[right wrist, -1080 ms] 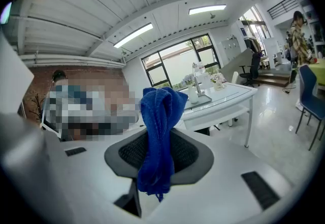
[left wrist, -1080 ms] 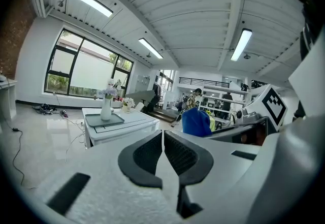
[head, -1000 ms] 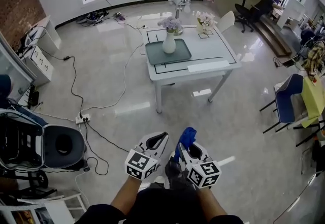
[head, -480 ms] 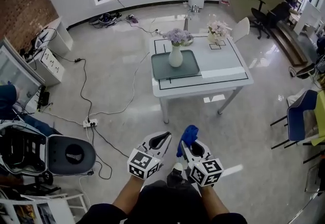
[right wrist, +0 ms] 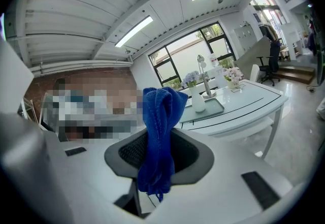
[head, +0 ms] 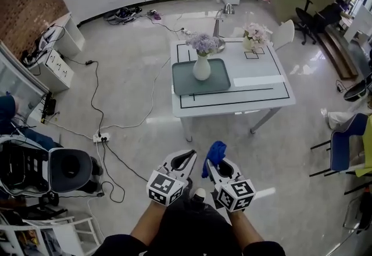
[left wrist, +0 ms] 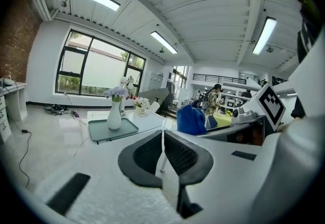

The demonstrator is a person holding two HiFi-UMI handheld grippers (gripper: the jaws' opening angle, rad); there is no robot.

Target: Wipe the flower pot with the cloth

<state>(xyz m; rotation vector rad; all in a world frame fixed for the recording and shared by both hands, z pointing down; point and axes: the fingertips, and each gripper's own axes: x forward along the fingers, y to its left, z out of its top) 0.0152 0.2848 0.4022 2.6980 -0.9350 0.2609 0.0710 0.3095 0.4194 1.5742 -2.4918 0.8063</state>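
Right gripper (right wrist: 158,153): jaws clamped on the blue cloth (right wrist: 161,111), which bunches up above them. Left gripper (left wrist: 162,136): jaws pressed together, nothing between. The 2 grippers are held low, side by side before the person's body, pointing forward. The flower pot (head: 201,68) stands on a grey tray (head: 218,82) on the white table (head: 256,95), well apart from both, with open floor (head: 145,144) before the table's near edge.
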